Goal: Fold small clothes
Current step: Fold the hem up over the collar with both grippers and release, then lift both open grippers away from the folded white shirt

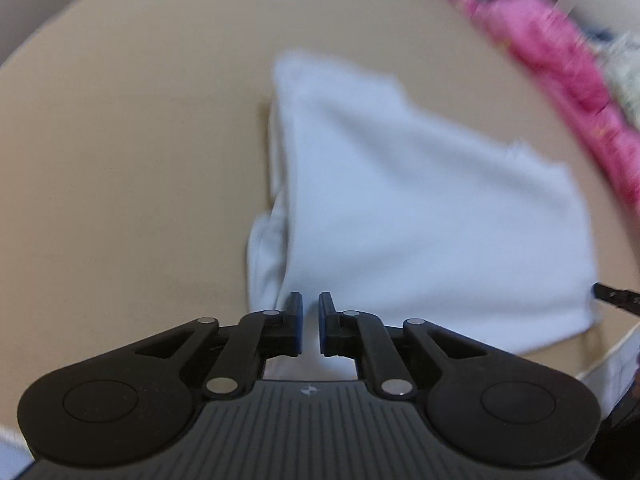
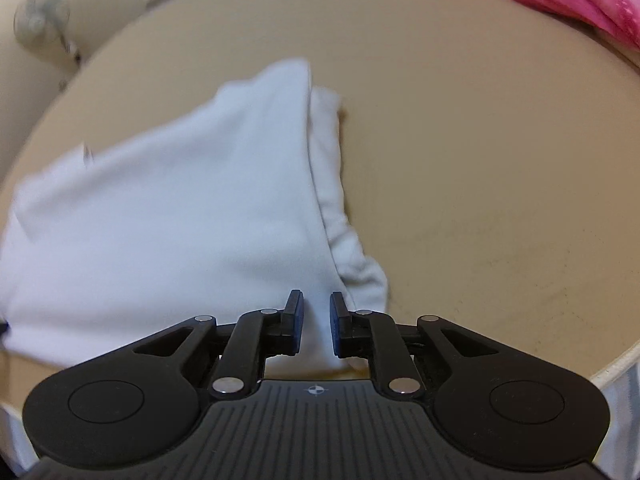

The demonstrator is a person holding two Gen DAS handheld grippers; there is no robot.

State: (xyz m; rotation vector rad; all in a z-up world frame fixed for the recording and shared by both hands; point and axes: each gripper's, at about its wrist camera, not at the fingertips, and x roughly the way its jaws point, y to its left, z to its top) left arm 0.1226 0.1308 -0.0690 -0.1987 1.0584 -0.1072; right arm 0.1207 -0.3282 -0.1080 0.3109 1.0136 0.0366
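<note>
The desk was a broad tan surface, with a pink fabric heap lying along its far right edge in the left wrist view. The white garment lay near the middle of the desk, already doubled over, with a rolled lower layer showing along each side edge. I judged it light, soft and limp: it would sag and slide on the smooth surface, and a single layer would peel away from the one beneath unless both were pinched together. I judged the near hem the correct place to take hold, one point toward each near corner, catching all layers at once.

The left claw pointed down at the near left part of the hem; I saw a narrow gap between its jaws with white cloth showing in it, but no pad visibly pressing on the fabric. The right claw stood likewise over the near right part, its gap slightly wider, cloth visible between the pads and not clamped.
</note>
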